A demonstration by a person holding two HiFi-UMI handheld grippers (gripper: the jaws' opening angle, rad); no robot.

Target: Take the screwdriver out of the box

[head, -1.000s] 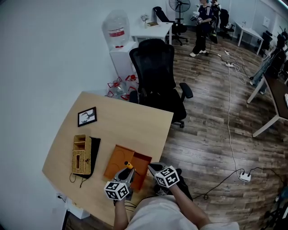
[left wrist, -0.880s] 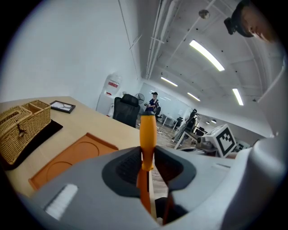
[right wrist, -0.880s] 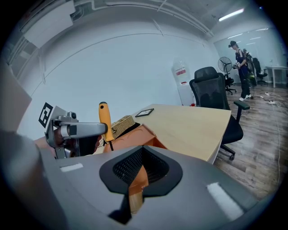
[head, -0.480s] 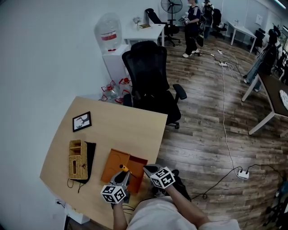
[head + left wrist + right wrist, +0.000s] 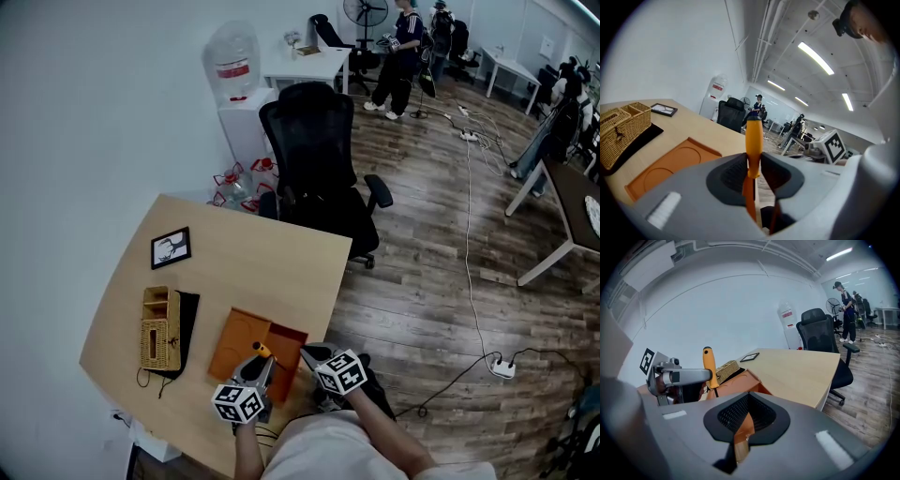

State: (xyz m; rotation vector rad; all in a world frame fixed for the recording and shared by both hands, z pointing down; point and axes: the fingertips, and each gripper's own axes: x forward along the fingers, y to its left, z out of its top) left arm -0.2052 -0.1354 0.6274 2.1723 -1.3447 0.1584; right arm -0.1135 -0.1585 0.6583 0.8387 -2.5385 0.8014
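An orange-handled screwdriver stands upright between the pads of my left gripper, which is shut on its lower handle. In the head view the handle sticks up over the open orange box near the table's front edge, ahead of my left gripper. My right gripper is shut on the box's thin orange wall. It sits at the box's right edge. The right gripper view also shows the screwdriver raised above the box.
A wicker basket on a black cloth and a small picture frame lie on the wooden table. A black office chair stands behind the table. Further back are a water dispenser and a person.
Both grippers keep still with the screwdriver and the box wall in them. Only the head camera's view has shifted a little.
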